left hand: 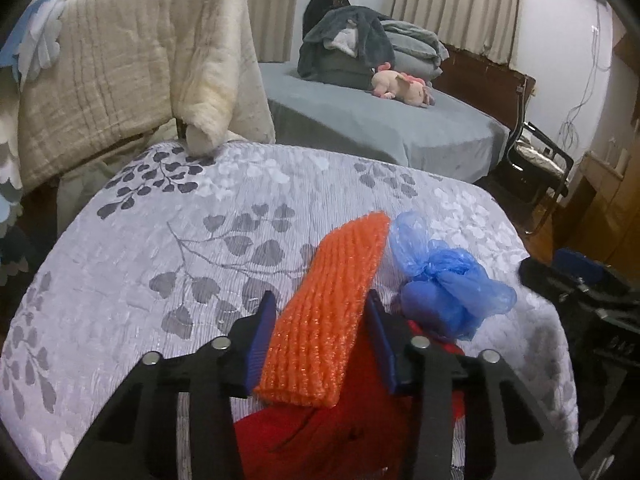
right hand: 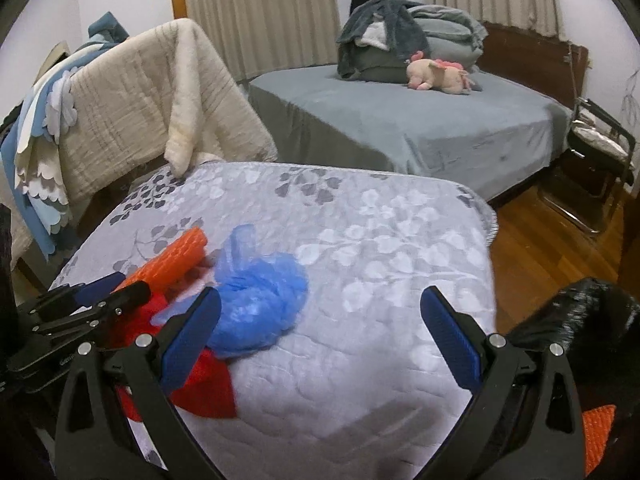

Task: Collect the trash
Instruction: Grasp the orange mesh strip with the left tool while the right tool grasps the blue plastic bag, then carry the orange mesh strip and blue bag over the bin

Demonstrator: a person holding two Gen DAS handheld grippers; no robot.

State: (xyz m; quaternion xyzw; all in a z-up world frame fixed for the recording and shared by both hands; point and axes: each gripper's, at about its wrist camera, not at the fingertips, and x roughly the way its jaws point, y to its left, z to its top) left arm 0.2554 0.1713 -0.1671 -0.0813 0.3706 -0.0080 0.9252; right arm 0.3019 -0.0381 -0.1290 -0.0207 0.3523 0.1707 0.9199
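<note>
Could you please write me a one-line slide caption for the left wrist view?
Left tongs straddle an orange foam net sleeve on the floral quilt, beside a blue plastic bag.

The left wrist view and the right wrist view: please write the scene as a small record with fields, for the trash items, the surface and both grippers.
surface: floral quilt
orange foam net: between the left gripper pads, which touch its sides
blue plastic bag: crumpled on the quilt, right of the net
red item: lies under net and bag
right gripper: open, nothing between its pads
</note>
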